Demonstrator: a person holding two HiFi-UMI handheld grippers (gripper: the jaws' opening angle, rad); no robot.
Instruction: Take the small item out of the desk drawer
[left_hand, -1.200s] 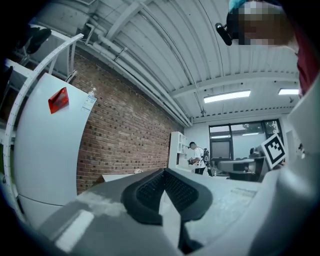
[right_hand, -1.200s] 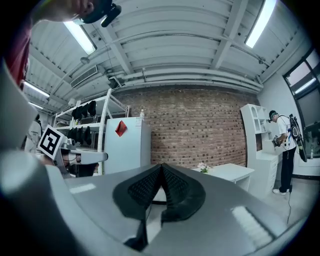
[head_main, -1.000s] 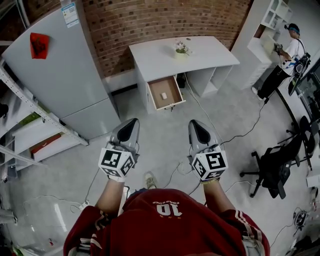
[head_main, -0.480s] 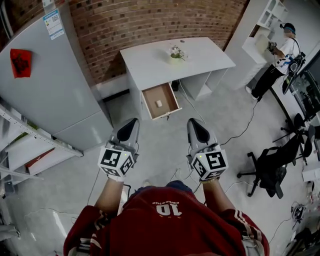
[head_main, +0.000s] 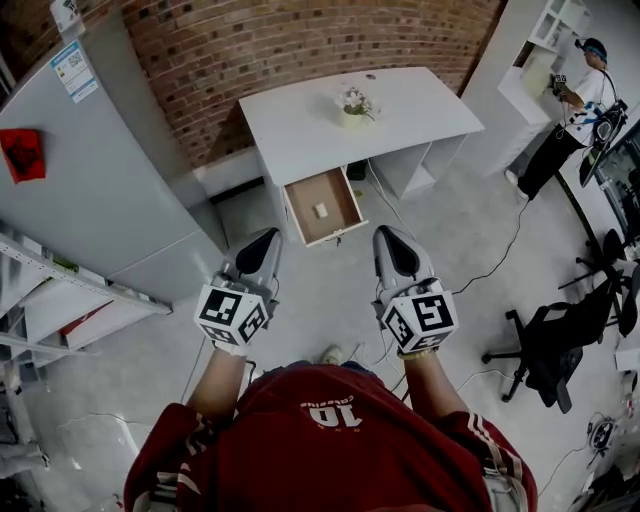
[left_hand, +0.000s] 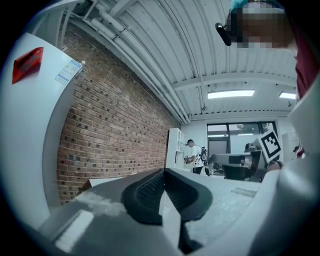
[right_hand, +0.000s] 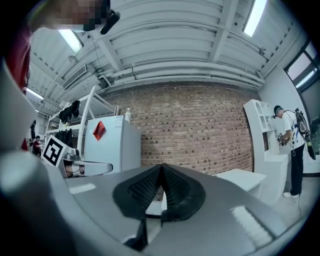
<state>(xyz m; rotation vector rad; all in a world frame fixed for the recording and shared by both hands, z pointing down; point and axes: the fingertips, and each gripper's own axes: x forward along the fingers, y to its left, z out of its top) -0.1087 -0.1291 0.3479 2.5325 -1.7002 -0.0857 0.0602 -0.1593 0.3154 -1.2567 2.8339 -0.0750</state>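
Fridge (head_main: 110, 160): is standing ahead and to the left of the left gripper (head_main: 264, 240), well apart from it.
Desk (head_main: 400, 110): is standing against the brick wall, straight ahead of both grippers and well apart from them; a small plant (head_main: 352, 102) is sitting on its top.
Drawer (head_main: 340, 192): is hanging open from the desk's left part, ahead of the gap between the two grippers and nearer to them than the desktop.
Left gripper (left_hand: 164, 172): is pointing level toward the desk, its jaws pressing together with nothing between them.
Right gripper (right_hand: 161, 170): is pointing the same way beside the left one, its jaws likewise closed and empty.
Small item (head_main: 320, 210): a pale little block is lying near the middle of the drawer's brown floor, touching no wall, ahead of both grippers and roughly on the line between them.
Handling: it is looking light and probably stiff, though it is too small here to tell its material; being so low, it is likely to skid on the drawer floor if nudged.
Where to hold: one gripper should be coming from above with jaws opened slightly wider than the block, pinching two opposite sides low down.
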